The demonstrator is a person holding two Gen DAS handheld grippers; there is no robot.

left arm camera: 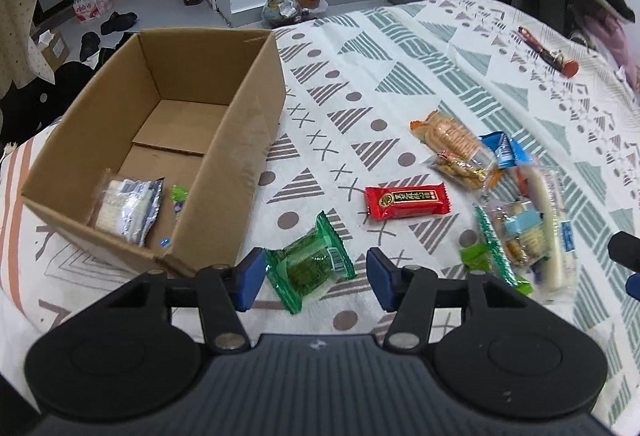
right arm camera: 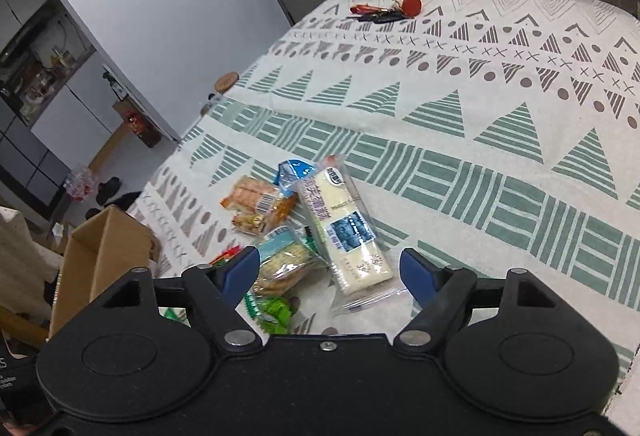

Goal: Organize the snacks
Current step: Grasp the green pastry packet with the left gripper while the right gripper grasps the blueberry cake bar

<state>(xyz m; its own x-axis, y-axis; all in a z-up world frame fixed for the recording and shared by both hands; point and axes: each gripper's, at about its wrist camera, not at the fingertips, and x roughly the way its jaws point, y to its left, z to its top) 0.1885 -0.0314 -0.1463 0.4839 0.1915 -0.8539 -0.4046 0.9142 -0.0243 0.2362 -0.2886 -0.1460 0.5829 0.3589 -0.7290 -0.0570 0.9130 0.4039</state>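
An open cardboard box (left arm camera: 248, 108) sits on the patterned cloth at the left, with a silver-white packet (left arm camera: 128, 206) and a small green sweet (left arm camera: 179, 196) inside. My left gripper (left arm camera: 316, 278) is open, its blue pads on either side of a green wrapped snack (left arm camera: 310, 262) lying on the cloth. A red bar (left arm camera: 406, 202) lies just beyond. My right gripper (right arm camera: 330, 274) is open above a long white packet (right arm camera: 346, 228) and a cracker pack (right arm camera: 280, 266). The orange biscuit pack (right arm camera: 252, 204) and a blue packet (right arm camera: 294, 172) lie farther out.
Keys with a red tag (right arm camera: 384, 10) lie at the far side of the cloth-covered table (right arm camera: 480, 140). The box corner (right arm camera: 104, 248) shows at the left of the right wrist view. Shoes, bottles and bags stand on the floor (left arm camera: 120, 20) beyond the table.
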